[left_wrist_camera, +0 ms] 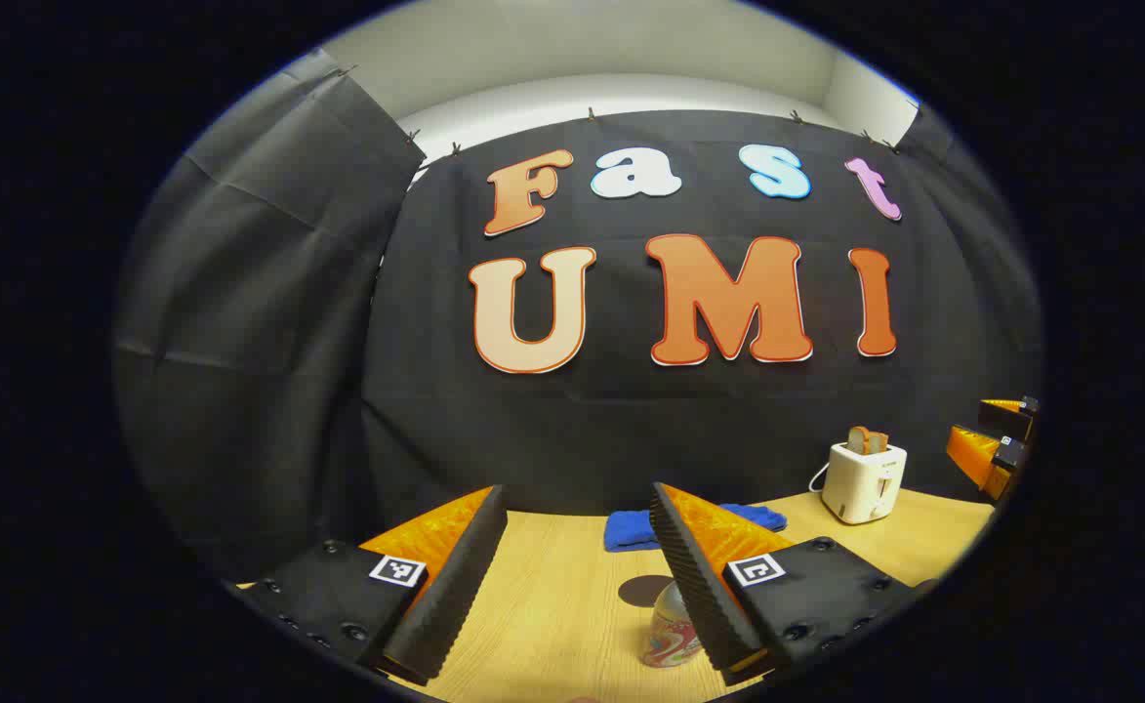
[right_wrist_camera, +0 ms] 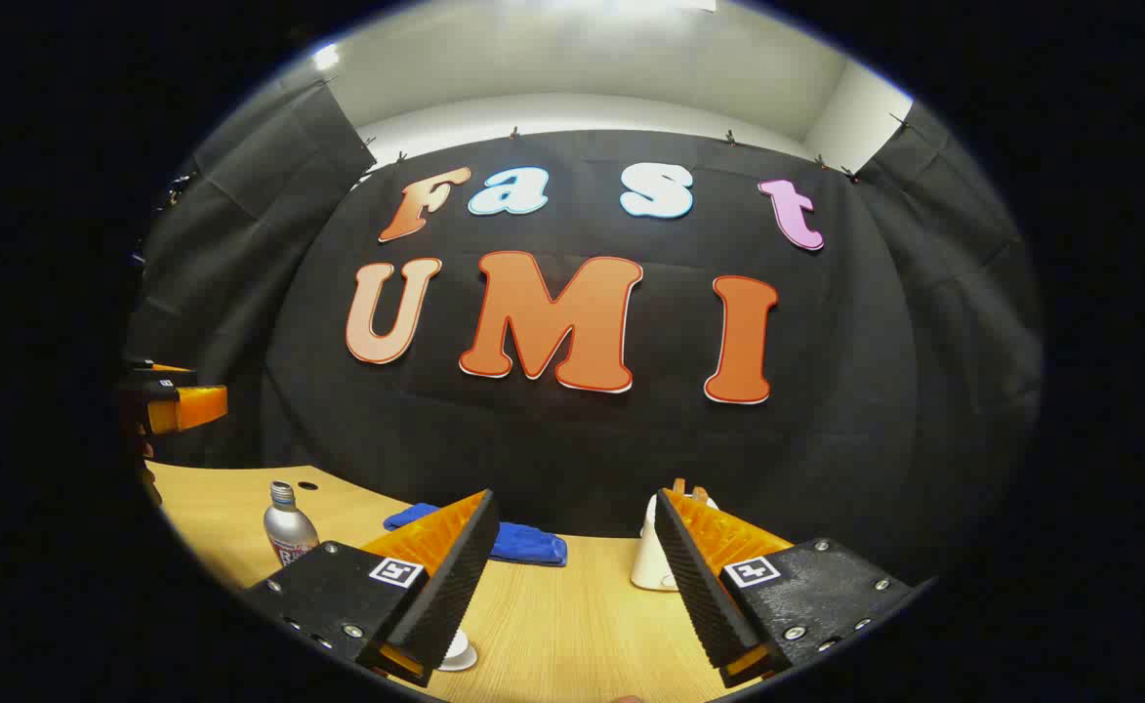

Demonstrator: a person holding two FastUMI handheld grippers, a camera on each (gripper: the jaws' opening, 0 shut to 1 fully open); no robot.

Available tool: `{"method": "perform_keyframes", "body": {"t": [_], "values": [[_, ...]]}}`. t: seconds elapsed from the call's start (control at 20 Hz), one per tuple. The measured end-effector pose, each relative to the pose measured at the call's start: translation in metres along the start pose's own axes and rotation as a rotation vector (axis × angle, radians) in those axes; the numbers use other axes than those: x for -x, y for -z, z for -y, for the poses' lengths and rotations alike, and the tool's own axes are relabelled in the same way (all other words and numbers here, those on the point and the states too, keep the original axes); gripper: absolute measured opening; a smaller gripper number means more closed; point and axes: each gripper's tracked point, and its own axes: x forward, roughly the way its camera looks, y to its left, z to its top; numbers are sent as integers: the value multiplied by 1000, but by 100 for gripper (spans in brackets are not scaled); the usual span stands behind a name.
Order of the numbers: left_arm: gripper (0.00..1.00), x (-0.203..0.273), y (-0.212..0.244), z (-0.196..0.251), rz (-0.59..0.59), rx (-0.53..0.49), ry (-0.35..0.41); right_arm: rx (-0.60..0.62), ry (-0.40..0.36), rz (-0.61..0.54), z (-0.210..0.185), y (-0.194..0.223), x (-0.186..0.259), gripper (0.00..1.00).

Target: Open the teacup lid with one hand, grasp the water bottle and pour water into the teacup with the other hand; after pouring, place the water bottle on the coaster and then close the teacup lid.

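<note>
- Left gripper [left_wrist_camera: 572, 571]: fingers spread wide, nothing between them, nothing held.
- Water bottle [left_wrist_camera: 672, 625]: low between the fingers, hard against the inner face of the right-hand finger and partly hidden behind it; contact with that finger cannot be told. Swirled pattern on the body; standing on the wooden table [left_wrist_camera: 552, 605].
- Coaster [left_wrist_camera: 645, 590]: dark round disc on the table just beyond the bottle, between the fingers, nearer the right-hand one.
- Blue cloth [left_wrist_camera: 694, 525]: folded, farther out, partly hidden behind the tip of the right-hand finger.
- Toaster [left_wrist_camera: 863, 478]: white, with a slice of bread standing in it, well off to the right of the fingers near the wall.
- Other gripper [left_wrist_camera: 997, 444]: seen at the far right edge of the left gripper view, raised above the table.
- Right gripper [right_wrist_camera: 572, 576]: fingers spread wide, gap bare, nothing held.
- Small white object [right_wrist_camera: 457, 652]: on the table at the foot of the left-hand finger, mostly hidden; too little showing to tell whether teacup or lid.
- Same bottle [right_wrist_camera: 289, 532]: upright, silver, narrow neck, outside and to the left of the left-hand finger.
- Same cloth [right_wrist_camera: 523, 542]: beyond the left-hand fingertip.
- Same toaster [right_wrist_camera: 652, 561]: beyond the right-hand finger, partly behind it.
- Left gripper again [right_wrist_camera: 177, 405]: at the far left edge, raised.
</note>
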Motion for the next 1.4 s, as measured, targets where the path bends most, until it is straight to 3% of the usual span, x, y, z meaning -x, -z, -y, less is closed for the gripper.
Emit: {"method": "perform_keyframes", "body": {"t": [0.25,0.35,0.55,0.95,1.1,1.2,1.4], "values": [[100,0,7,6,-16,3,19,4,-43,-15,-7,10,-4,96],[94,1,8,18,-15,-16,35,-2,-62,-18,-10,13,-5,96],[94,7,6,28,4,-88,48,-2,-89,-43,-14,23,-7,96],[100,20,9,26,-7,-99,51,-35,-139,-51,-19,23,1,96],[100,22,20,35,-5,-134,67,-77,-242,-115,-55,51,1,94],[100,24,31,43,-8,-121,78,-81,-270,-165,-68,69,0,94],[100,27,62,52,-64,-125,107,-76,-363,-250,-100,102,6,83]]}}
